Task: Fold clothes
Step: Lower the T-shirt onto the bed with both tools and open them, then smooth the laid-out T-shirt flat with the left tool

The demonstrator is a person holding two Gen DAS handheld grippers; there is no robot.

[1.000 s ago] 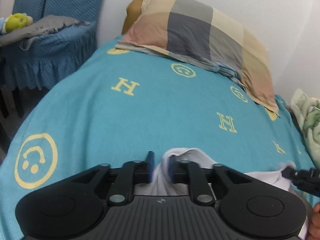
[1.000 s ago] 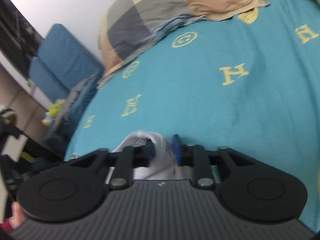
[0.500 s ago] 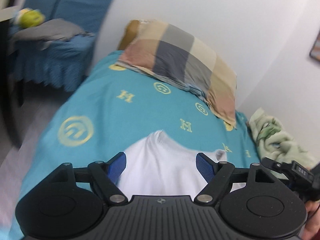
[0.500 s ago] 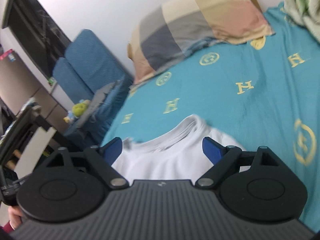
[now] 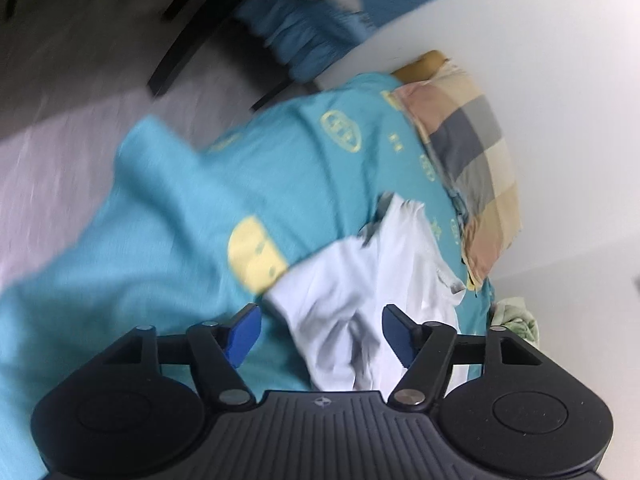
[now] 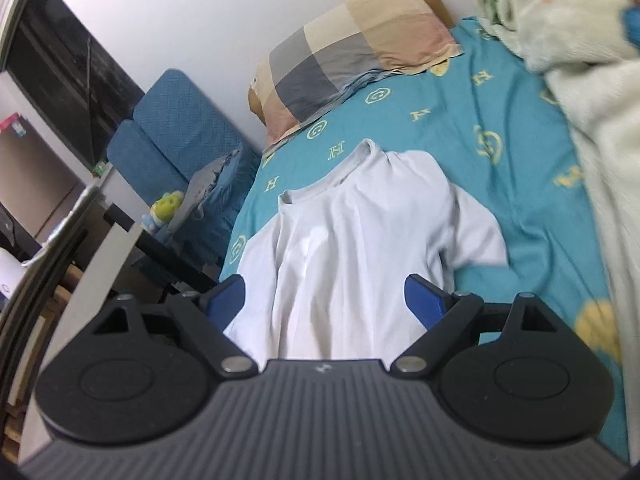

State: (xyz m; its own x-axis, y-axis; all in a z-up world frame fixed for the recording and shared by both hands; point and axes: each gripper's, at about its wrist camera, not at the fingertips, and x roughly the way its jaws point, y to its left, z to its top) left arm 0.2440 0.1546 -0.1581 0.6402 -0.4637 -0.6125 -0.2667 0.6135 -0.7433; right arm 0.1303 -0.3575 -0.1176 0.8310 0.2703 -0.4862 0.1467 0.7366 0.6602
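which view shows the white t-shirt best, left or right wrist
The right wrist view. There the white t-shirt lies sharp on the teal bedsheet, with its collar, one sleeve and body visible. The left wrist view is motion-blurred and tilted, showing only a rumpled white patch.

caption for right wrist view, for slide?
Open right gripper above a white T-shirt laid flat on the teal bedsheet, pillow beyond.
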